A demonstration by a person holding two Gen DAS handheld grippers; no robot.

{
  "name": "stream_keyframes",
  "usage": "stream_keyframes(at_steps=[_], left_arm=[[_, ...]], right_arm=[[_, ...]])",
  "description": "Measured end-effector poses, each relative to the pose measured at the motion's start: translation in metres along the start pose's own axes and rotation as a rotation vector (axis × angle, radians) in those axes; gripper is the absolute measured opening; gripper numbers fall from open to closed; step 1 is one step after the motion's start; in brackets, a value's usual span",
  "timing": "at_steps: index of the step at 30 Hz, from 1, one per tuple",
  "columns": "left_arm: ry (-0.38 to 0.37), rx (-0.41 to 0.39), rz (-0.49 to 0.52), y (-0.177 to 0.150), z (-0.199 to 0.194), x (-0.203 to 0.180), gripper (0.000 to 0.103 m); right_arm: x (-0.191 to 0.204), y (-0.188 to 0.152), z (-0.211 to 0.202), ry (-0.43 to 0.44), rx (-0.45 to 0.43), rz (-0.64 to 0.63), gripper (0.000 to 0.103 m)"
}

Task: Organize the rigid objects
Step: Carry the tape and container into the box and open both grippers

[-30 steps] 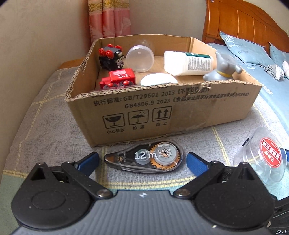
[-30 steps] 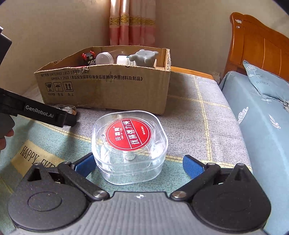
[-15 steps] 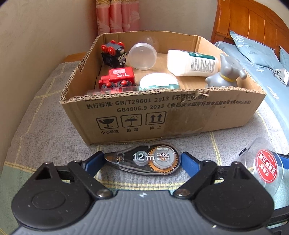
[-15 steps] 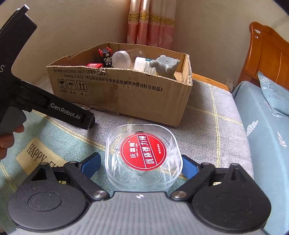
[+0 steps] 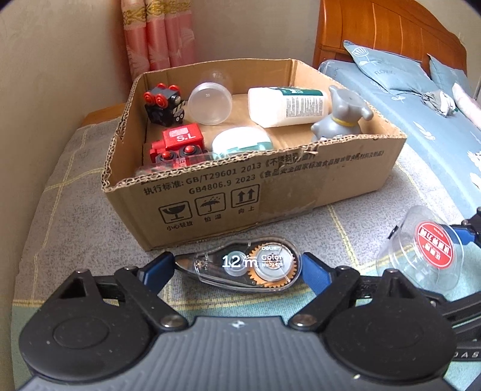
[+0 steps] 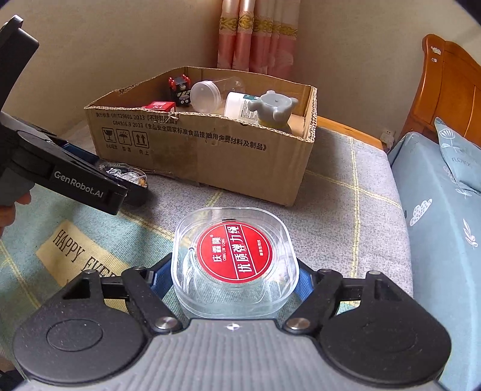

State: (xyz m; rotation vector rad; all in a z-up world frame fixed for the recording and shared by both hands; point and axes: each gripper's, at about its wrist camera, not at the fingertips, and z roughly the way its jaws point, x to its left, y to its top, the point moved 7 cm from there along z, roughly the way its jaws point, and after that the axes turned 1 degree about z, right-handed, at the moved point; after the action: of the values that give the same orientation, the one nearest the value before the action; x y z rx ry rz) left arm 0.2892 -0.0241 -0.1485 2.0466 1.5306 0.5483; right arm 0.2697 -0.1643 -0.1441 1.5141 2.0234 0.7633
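My left gripper (image 5: 237,266) is shut on a clear correction tape dispenser (image 5: 245,264) marked "12 m", held just above the blanket in front of the cardboard box (image 5: 270,186). My right gripper (image 6: 234,276) is shut on a clear plastic case with a round red label (image 6: 234,258), lifted off the blanket; that case also shows at the right of the left wrist view (image 5: 427,249). The left gripper and tape show in the right wrist view (image 6: 126,180). The box holds a black toy train (image 5: 162,105), a red toy train (image 5: 177,144), a clear jar (image 5: 210,102), a white bottle (image 5: 288,106) and a grey figurine (image 5: 342,117).
The box (image 6: 204,144) stands on a grey and teal checked blanket (image 6: 345,210). A wall and pink curtain (image 5: 162,36) are behind it. A wooden headboard (image 5: 390,27) and blue bedding with a pillow (image 5: 390,69) lie to the right.
Both grippers closed on their objects and lifted them. Both views rose and now look further into the box.
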Motion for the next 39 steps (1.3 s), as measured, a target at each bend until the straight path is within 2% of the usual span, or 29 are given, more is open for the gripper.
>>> stream_keyframes(at_steps=[8,15,17,26,32,39], left_arm=[[-0.073,-0.033,0.089,0.016,-0.043,-0.01,0.089],[-0.093,-0.12,0.137,0.06,-0.066,-0.012,0.09],[-0.1,-0.14,0.151,0.075,-0.063,-0.013,0.09],[-0.031,-0.16,0.166,0.121,-0.014,-0.005,0.09],[0.004,-0.187,0.159,0.12,-0.009,0.005,0.096],[0.014,-0.262,0.112,0.094,-0.05,0.02,0.102]], right_arm=[[-0.004,0.012,-0.021,0.033,-0.019,-0.047,0.081],[-0.009,0.034,-0.042,0.064,-0.065,-0.062,0.081],[-0.009,0.041,-0.047,0.058,-0.08,-0.072,0.081],[-0.011,0.063,-0.057,0.029,-0.115,-0.095,0.081],[-0.013,0.07,-0.058,0.02,-0.116,-0.09,0.081],[-0.015,0.094,-0.06,0.032,-0.136,-0.078,0.081]])
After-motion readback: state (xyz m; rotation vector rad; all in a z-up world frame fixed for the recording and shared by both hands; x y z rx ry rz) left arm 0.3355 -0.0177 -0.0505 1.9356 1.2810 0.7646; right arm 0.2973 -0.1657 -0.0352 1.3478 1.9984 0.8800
